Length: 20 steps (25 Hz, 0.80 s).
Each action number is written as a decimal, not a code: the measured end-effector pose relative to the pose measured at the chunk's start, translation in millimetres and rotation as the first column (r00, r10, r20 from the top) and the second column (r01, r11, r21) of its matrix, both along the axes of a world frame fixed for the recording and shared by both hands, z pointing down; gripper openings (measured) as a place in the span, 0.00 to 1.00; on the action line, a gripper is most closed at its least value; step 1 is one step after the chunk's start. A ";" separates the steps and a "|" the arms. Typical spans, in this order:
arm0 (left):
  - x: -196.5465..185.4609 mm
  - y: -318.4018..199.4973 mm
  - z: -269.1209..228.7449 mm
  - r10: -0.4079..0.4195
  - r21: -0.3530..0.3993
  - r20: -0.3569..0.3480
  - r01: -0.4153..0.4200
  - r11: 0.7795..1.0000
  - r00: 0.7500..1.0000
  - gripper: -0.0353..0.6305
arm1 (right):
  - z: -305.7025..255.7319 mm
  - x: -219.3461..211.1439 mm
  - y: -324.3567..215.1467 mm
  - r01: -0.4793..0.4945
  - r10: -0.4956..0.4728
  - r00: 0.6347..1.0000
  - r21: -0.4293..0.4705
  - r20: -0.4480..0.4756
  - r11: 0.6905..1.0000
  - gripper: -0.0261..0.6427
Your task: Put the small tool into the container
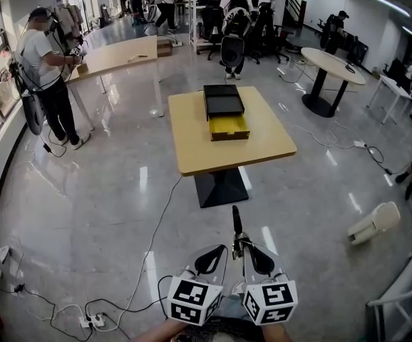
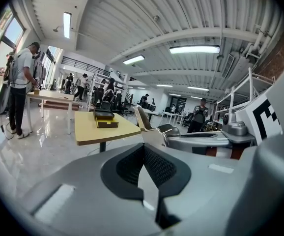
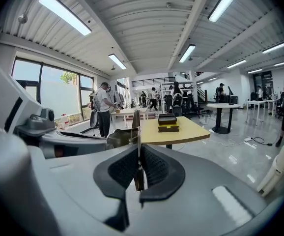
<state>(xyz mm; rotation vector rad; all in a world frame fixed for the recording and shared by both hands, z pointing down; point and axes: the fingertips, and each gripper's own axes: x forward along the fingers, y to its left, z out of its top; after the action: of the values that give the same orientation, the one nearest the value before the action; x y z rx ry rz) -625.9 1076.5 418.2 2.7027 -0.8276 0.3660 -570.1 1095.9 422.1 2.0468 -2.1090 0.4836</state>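
A wooden table (image 1: 192, 141) stands ahead on the shiny floor. On it sits a black container (image 1: 224, 100) with its yellow drawer (image 1: 229, 127) pulled open towards me. Both grippers are held low, well short of the table. My right gripper (image 1: 246, 249) is shut on the small tool (image 1: 236, 223), a thin dark blade that sticks up past the pads (image 3: 152, 168). In the right gripper view the tool (image 3: 138, 132) points at the container (image 3: 168, 122). My left gripper (image 1: 215, 254) is shut with nothing in it, its pads (image 2: 156, 166) meeting at the tip.
A person (image 1: 45, 70) stands at a long table at the left. A round table (image 1: 332, 63) is at the back right, with office chairs (image 1: 231, 48) behind the wooden table. Cables and a power strip (image 1: 92, 320) lie on the floor at lower left. A white object (image 1: 373, 223) lies at right.
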 end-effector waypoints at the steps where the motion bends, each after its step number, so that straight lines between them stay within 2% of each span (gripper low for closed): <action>1: 4.9 -15.6 8.9 0.001 0.000 0.001 -0.001 1.000 1.000 0.07 | 9.3 4.9 -15.8 0.001 0.000 1.000 -0.002 0.002 1.000 0.05; 4: 44.7 -69.6 39.6 -0.008 -0.003 0.008 0.008 1.000 1.000 0.07 | 41.2 44.1 -69.9 0.012 -0.011 1.000 -0.007 0.011 1.000 0.05; 8: 146.2 -143.4 45.4 -0.024 0.001 0.019 0.024 1.000 1.000 0.07 | 49.0 145.3 -144.2 0.032 -0.032 0.999 -0.006 0.016 0.999 0.05; 11: 207.5 -200.0 44.3 -0.037 -0.008 0.023 0.037 0.999 0.999 0.07 | 48.1 206.1 -202.2 0.049 -0.049 0.999 -0.006 0.020 0.999 0.05; 13: 264.1 -245.0 38.2 -0.047 -0.008 0.026 0.047 0.999 0.999 0.07 | 43.0 261.9 -246.6 0.061 -0.061 0.998 -0.006 0.023 0.998 0.05; 17: 410.9 -318.6 31.6 -0.057 -0.001 0.036 0.057 0.998 0.998 0.07 | 39.0 407.2 -321.5 0.082 -0.081 0.996 -0.010 0.034 0.997 0.05; 20: 476.4 -341.8 45.1 -0.069 0.010 0.053 0.069 0.998 0.996 0.07 | 51.9 473.5 -345.8 0.098 -0.097 0.994 -0.010 0.044 0.995 0.05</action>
<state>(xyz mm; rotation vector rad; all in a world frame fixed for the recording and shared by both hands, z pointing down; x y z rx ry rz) -149.5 734.7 463.4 2.6740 -0.9367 0.4212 -96.6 750.1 474.0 1.9331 -2.2127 0.5285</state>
